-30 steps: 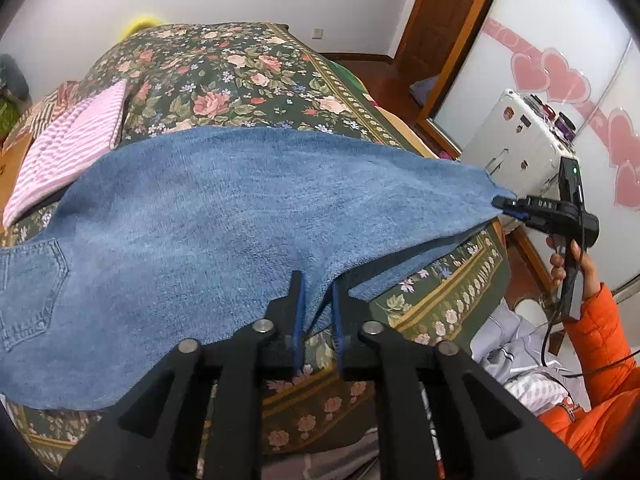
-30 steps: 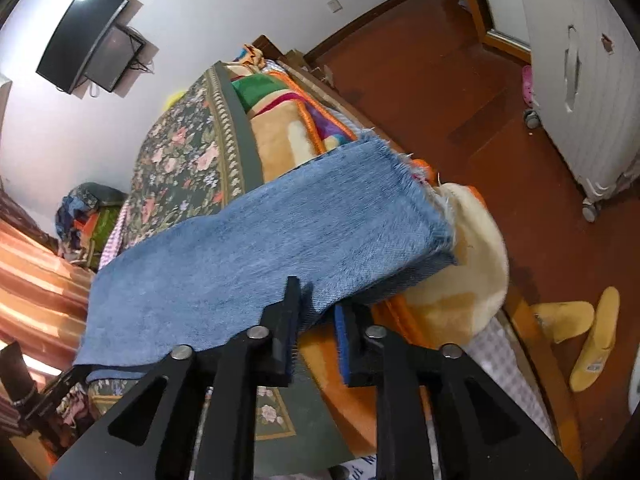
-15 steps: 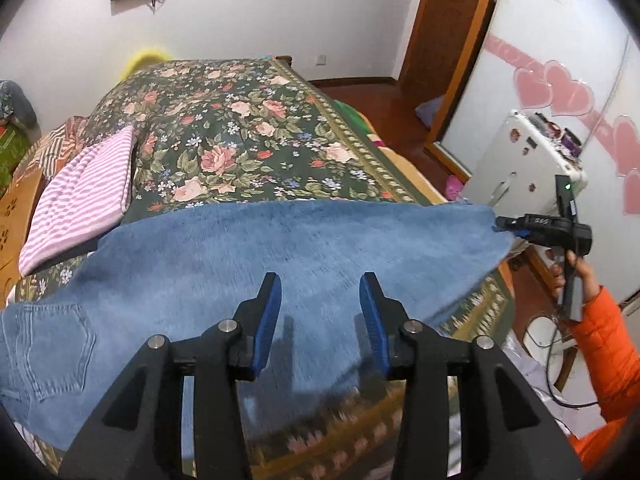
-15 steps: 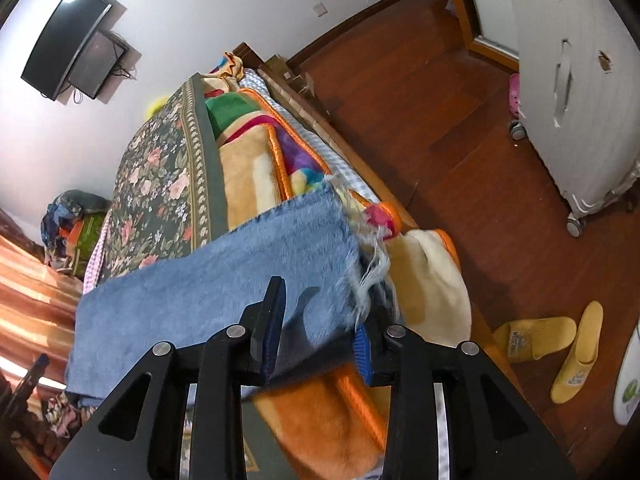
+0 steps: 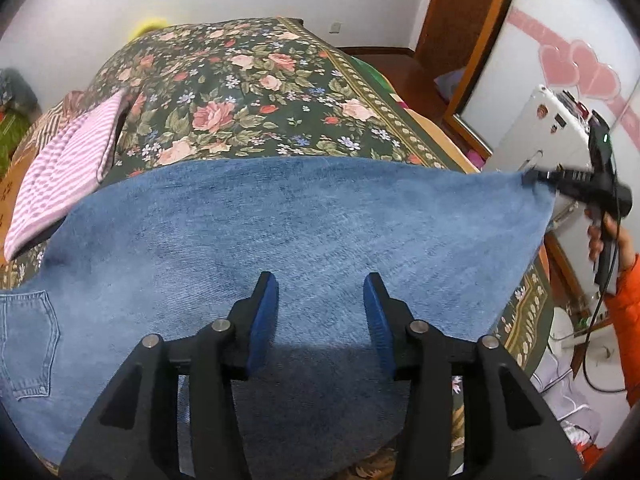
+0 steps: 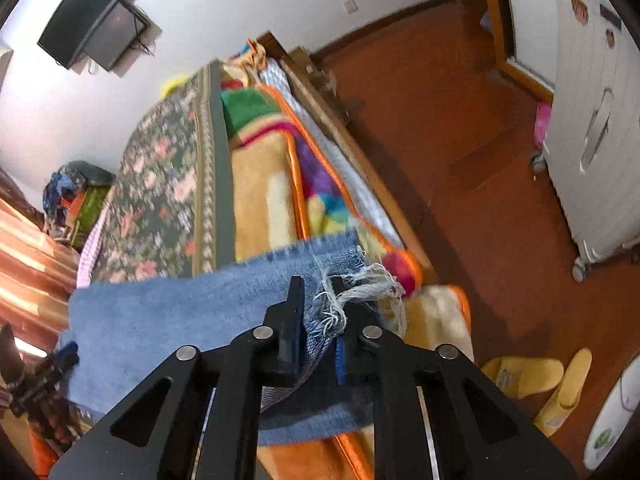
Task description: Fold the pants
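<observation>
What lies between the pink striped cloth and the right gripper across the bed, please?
In the left wrist view, only the blue jeans span from beside the striped cloth to the right gripper, which pinches their frayed hem.

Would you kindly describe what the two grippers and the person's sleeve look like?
Both grippers are black, with angular cut-out linkage arms, silver pivot pins and blue pads lining the fingers: the left gripper and the right gripper. In the left view, the right one shows a black handle with a small green light and a thin black cable trailing below. The sleeve is bright orange.
</observation>
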`<state>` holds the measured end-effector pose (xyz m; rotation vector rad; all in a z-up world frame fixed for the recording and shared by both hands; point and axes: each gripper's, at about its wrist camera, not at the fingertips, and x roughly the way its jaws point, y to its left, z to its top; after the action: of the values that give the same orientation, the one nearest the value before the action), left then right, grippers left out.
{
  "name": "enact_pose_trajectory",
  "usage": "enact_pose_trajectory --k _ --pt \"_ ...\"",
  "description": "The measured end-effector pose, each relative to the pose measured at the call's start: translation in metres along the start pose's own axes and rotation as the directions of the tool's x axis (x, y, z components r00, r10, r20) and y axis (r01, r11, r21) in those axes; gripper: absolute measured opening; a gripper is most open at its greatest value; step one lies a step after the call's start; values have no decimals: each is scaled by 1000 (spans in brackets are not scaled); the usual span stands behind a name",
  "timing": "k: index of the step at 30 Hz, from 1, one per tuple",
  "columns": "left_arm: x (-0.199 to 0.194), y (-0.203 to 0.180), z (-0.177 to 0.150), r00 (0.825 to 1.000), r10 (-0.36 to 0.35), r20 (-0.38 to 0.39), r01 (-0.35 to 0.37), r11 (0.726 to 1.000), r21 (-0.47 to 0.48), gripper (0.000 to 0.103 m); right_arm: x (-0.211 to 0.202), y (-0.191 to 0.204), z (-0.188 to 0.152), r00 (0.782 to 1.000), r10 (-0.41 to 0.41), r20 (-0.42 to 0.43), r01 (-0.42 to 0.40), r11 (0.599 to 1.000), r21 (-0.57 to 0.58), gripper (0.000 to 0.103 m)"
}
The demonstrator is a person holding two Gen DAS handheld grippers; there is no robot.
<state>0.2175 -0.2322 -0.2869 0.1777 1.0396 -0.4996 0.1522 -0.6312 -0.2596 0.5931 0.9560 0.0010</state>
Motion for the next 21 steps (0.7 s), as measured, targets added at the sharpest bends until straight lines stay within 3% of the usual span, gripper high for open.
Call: enact_pose_trajectory --k 6,9,12,16,18,21 --pt "0 -6 -2 1000 -5 -3 5 1000 0 47 -41 26 22 986 38 164 -25 996 -81 9" --pt "-1 -14 -6 1000 -4 5 3 1000 26 52 -53 29 23 979 47 197 -27 994 -106 9" --pt "-2 -19 -10 1000 10 16 -10 999 45 53 -40 20 11 988 10 156 5 995 -100 9" --pt "-3 -19 -11 1000 -3 15 2 999 41 53 -2 -11 -13 998 -47 39 48 998 -30 10" --pt "-4 -18 -12 1000 -13 14 13 999 37 53 11 -23 -26 998 -56 -24 56 998 3 13" --pt "-6 -19 -15 1000 -24 17 24 999 36 53 16 -26 -37 987 -150 -57 148 989 -30 16"
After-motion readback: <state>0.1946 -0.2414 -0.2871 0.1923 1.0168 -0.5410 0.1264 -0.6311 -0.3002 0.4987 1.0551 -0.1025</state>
